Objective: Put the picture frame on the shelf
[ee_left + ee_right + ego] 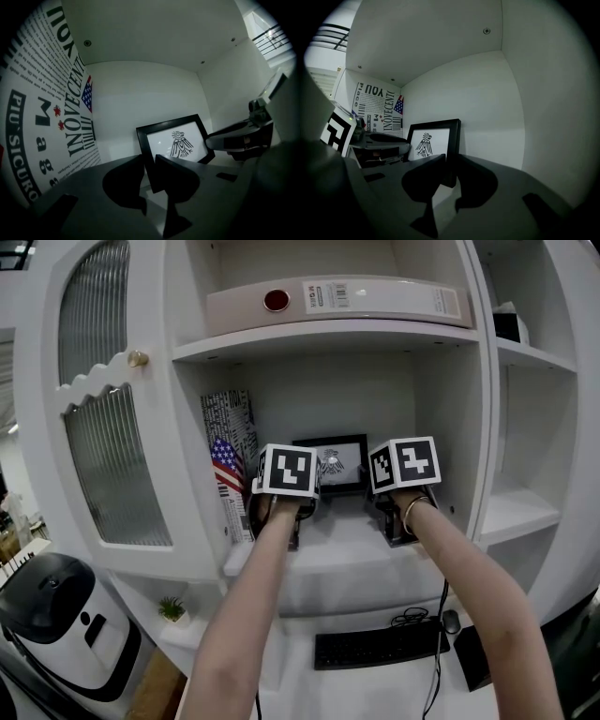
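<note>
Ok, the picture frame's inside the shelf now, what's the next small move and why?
Probably ease both sets of fingers open to let go. The picture frame looks upright on the shelf near its back wall, with the left gripper and right gripper each closed on a side edge.

What sits around me
A binder (pixel 337 301) lies flat overhead; a printed box (pixel 230 460) stands left; keyboard (pixel 375 645) and mouse (pixel 452 621) below.
</note>
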`<state>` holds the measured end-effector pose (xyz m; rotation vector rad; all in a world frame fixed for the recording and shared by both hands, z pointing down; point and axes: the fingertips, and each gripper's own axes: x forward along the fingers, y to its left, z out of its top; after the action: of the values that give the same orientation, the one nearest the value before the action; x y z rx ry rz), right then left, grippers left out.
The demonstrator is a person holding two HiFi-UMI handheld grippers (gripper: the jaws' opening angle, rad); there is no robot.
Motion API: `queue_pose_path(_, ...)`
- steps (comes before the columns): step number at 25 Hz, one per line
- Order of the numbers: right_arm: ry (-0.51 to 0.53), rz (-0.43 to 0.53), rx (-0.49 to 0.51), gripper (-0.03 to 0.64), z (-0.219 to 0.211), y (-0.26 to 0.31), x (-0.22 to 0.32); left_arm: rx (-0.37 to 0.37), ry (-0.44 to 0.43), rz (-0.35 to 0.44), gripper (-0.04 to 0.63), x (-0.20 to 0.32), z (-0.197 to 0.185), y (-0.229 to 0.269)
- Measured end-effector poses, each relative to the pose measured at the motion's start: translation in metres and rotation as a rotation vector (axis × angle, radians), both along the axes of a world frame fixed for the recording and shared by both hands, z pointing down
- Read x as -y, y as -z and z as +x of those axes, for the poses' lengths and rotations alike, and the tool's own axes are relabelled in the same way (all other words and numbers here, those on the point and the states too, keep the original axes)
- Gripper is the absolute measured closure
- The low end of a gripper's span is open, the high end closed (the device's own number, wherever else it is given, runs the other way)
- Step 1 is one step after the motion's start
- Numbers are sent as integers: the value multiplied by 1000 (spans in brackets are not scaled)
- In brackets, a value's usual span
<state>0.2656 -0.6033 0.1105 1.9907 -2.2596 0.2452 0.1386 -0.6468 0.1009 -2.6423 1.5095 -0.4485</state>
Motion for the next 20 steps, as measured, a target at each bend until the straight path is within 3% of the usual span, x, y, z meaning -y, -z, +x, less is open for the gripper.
queue_pose_path(20,-4,-44,17,545,1,-6,0,-8,-17,-33,522,-2,1,-5)
